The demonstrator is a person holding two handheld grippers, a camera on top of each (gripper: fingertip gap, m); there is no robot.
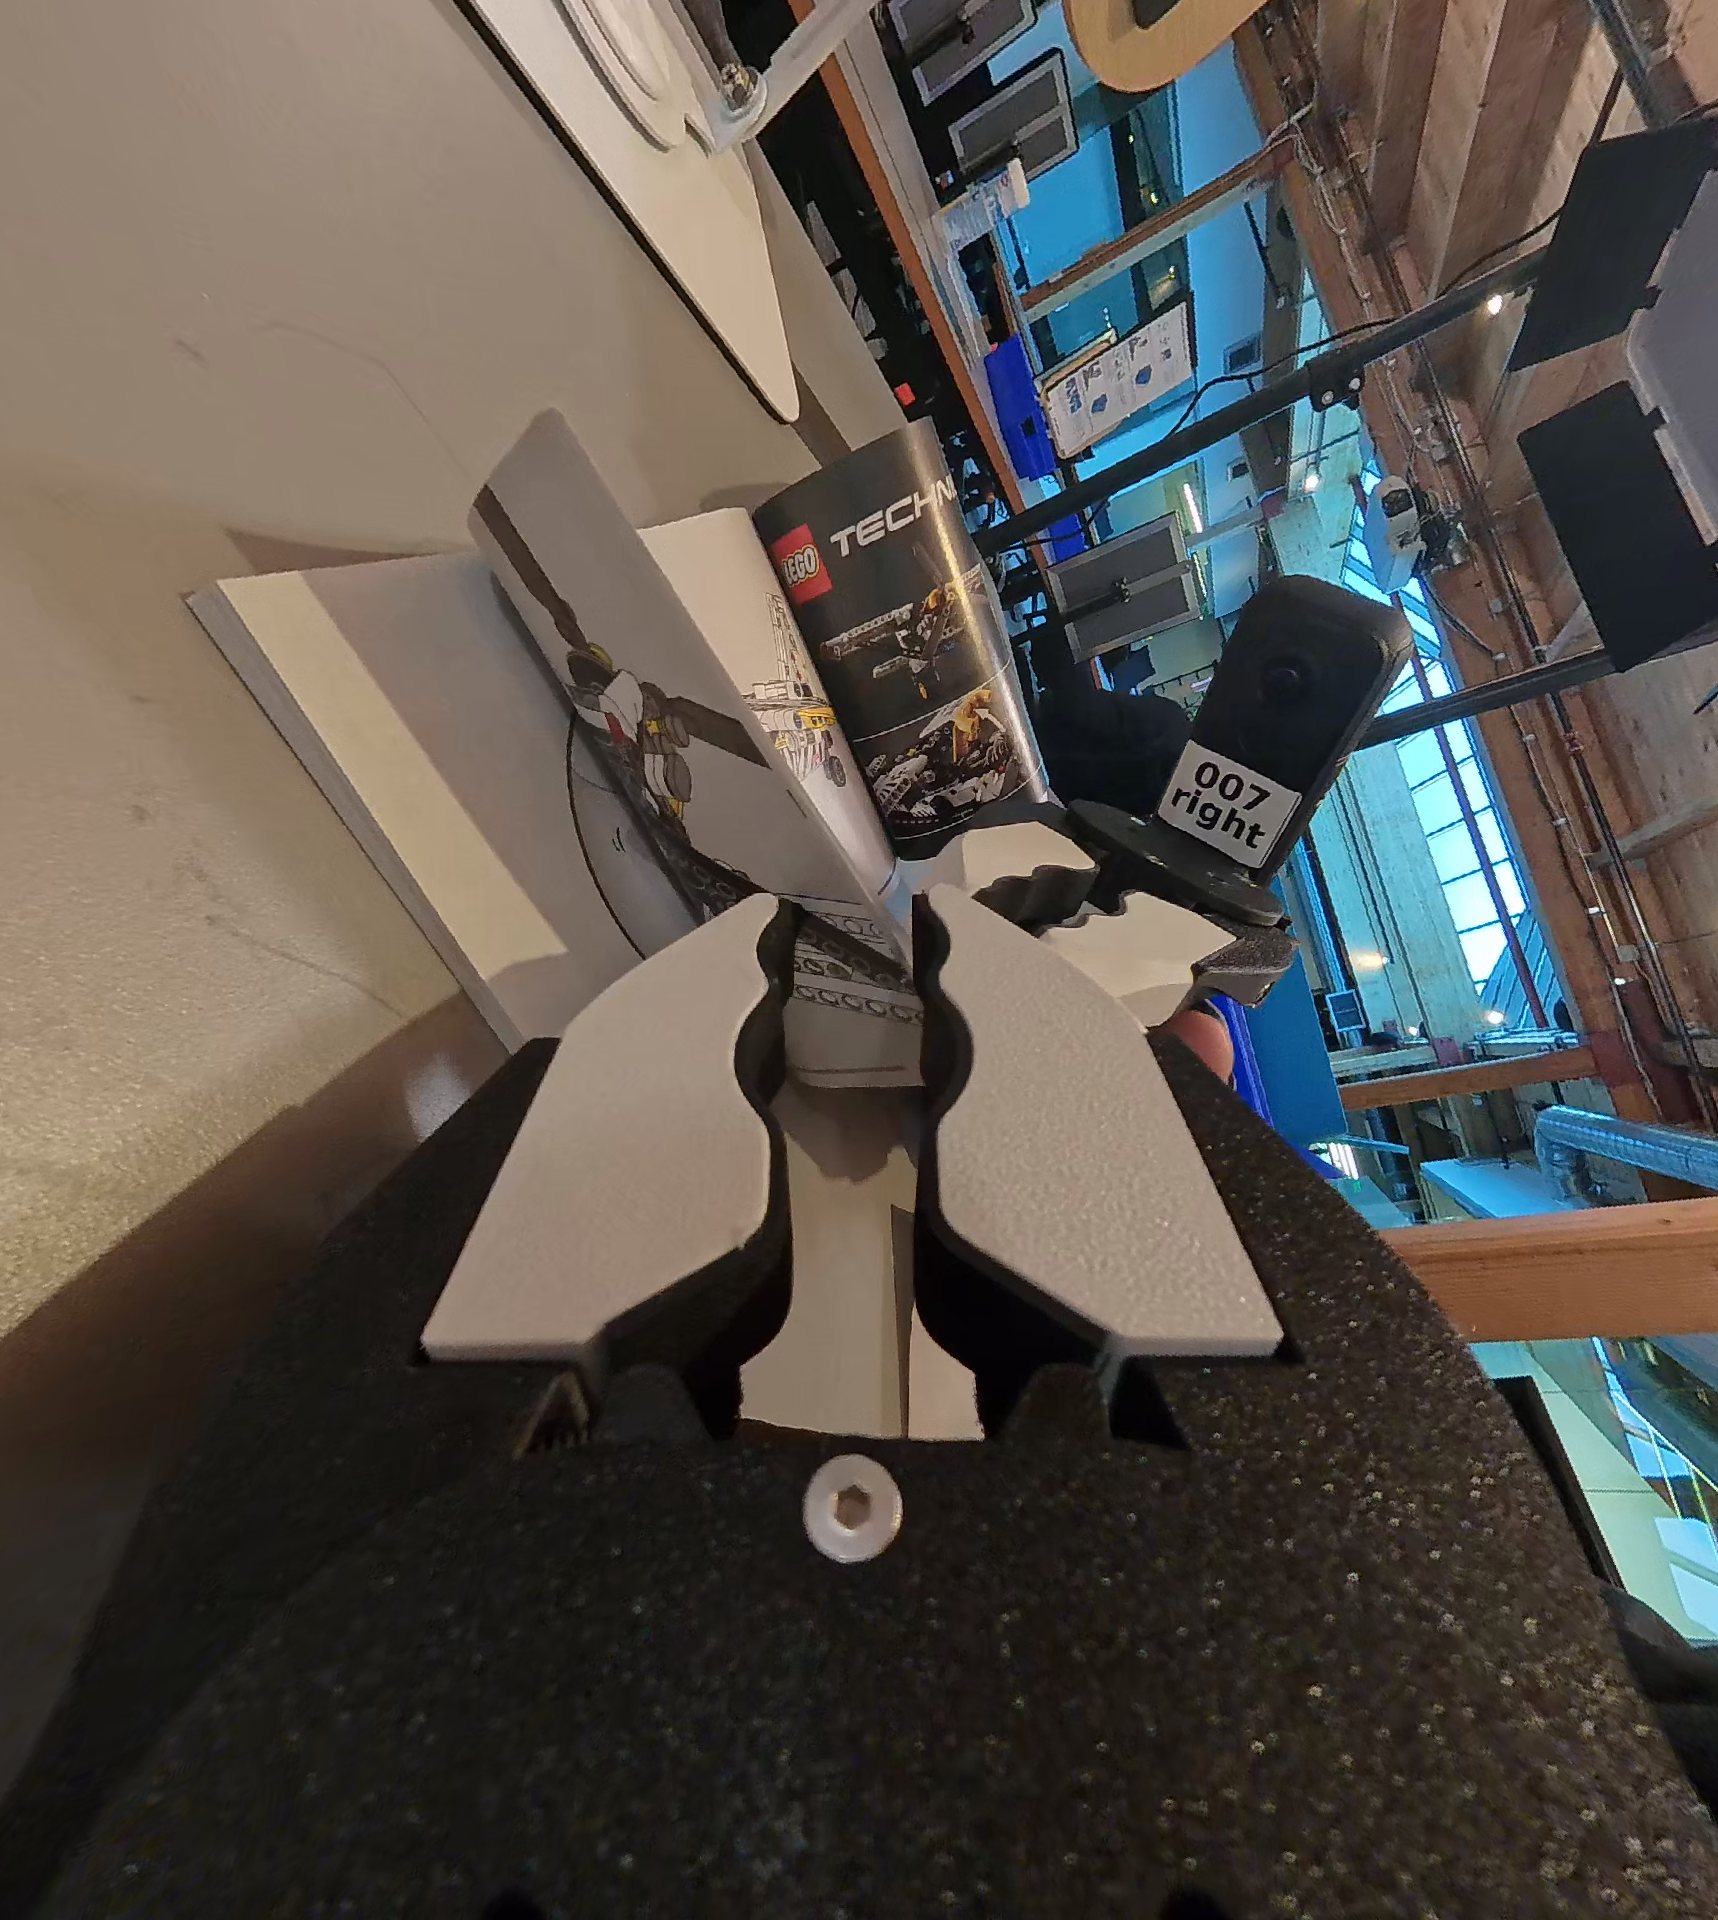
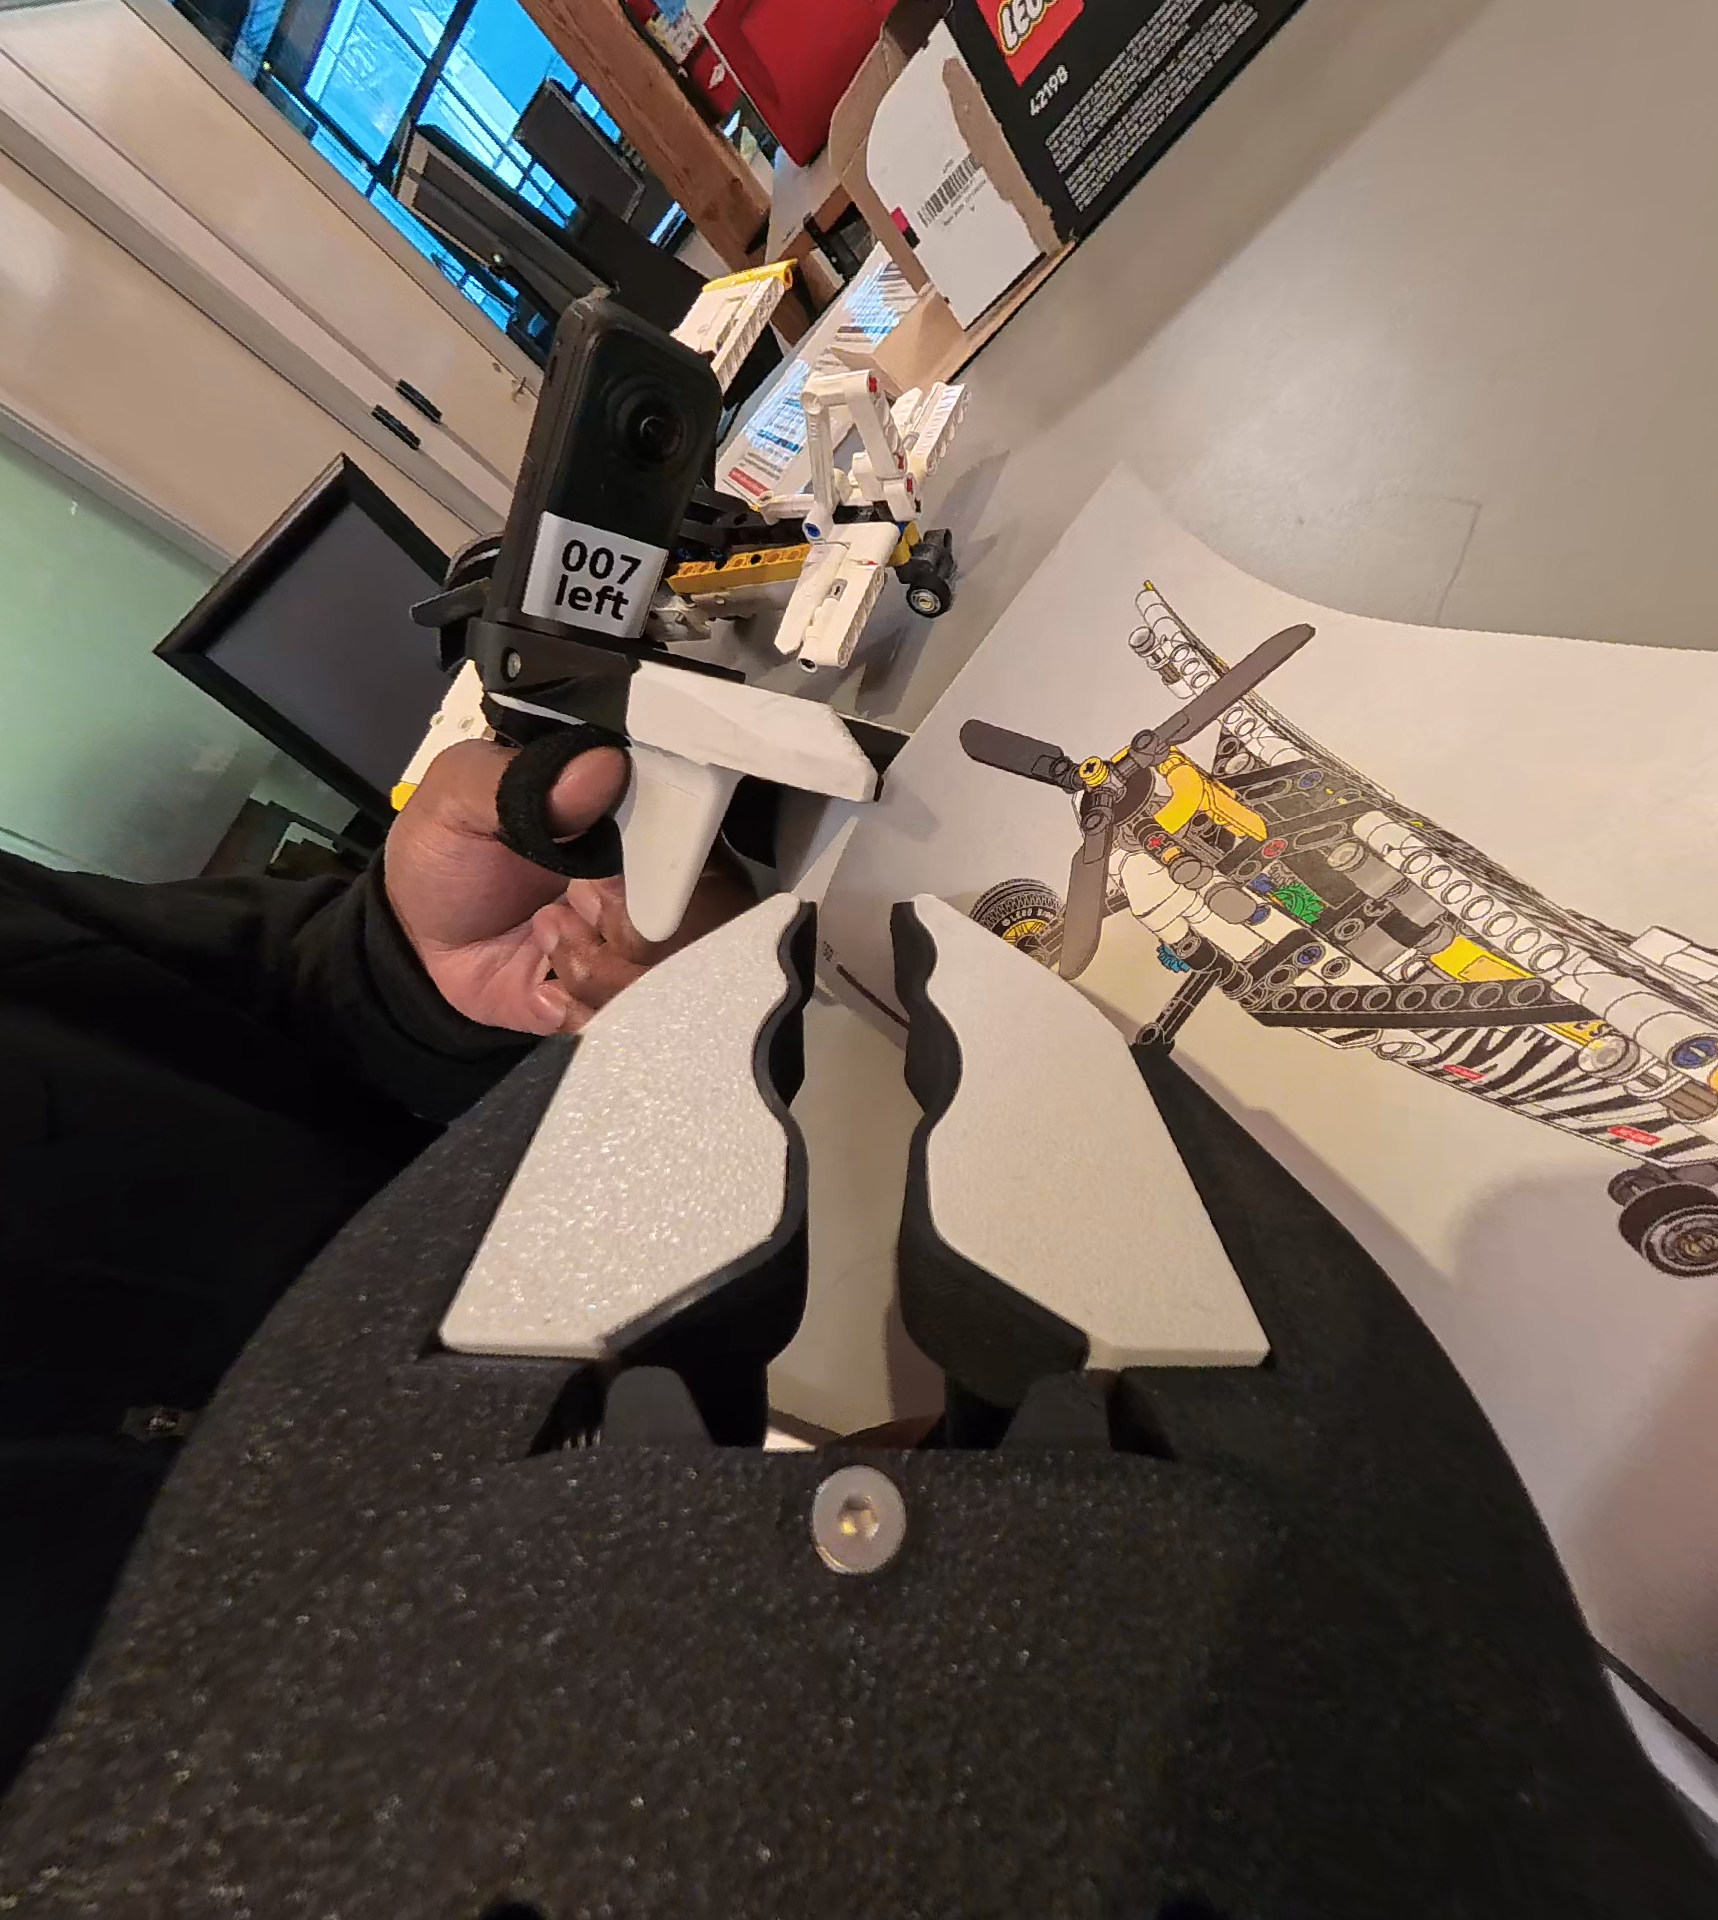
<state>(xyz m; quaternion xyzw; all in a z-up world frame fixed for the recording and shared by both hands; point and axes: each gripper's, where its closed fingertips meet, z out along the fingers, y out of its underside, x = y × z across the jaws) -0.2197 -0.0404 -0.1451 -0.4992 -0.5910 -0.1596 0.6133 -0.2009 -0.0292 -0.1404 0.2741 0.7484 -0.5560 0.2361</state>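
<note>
Left gripper's (image 1: pixel 850 920) matte wavy pads around glossy booklet page (image 1: pixel 626 665)

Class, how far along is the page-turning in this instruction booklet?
Done: the booklet lies open on the table, and one page is lifted upright. In hand: the left gripper and the right gripper both have their jaws apart at that page's edge. Left: the page is not yet laid flat.
</note>
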